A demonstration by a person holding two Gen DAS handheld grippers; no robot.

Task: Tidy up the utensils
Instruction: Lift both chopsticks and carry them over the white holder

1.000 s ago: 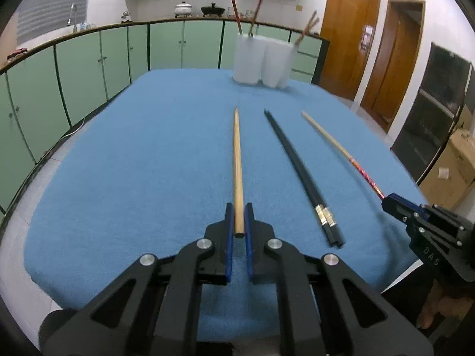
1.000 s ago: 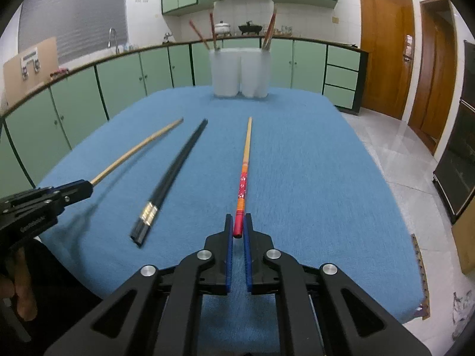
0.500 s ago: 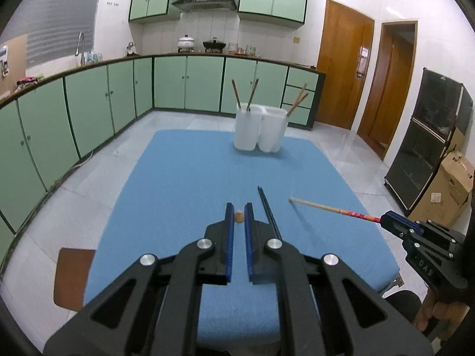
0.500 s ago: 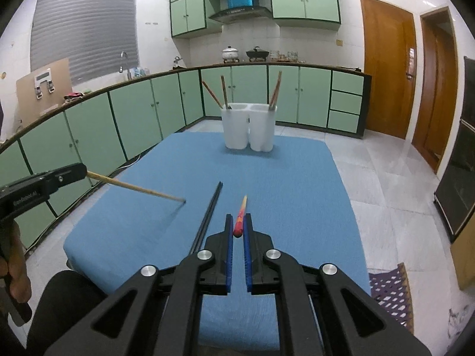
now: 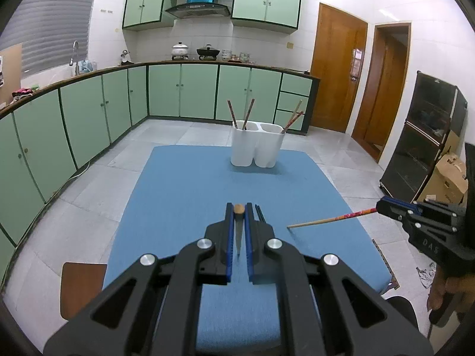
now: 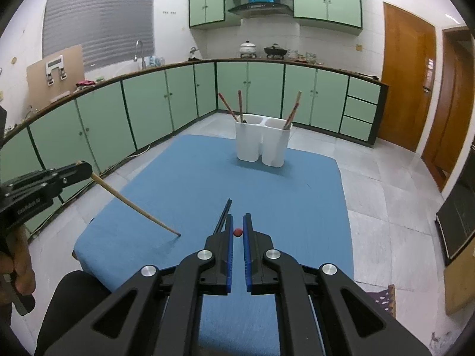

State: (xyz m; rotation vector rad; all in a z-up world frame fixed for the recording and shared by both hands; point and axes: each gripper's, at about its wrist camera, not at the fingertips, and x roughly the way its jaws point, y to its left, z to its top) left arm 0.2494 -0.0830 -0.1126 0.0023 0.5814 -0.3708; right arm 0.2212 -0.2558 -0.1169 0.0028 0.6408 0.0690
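On our left, the left gripper has its fingers clamped on a plain wooden chopstick, held above the blue table with its thin tip slanting down to touch or nearly touch the cloth. In the left wrist view we see only its rounded butt end between the blue pads. Just right of that gripper a pair of black chopsticks lies flat on the table. Further right, our right gripper grips a red-patterned chopstick, its pale tip pointing down toward the cloth. At the far end of the table stands the white two-compartment holder, with two chopsticks upright in each compartment.
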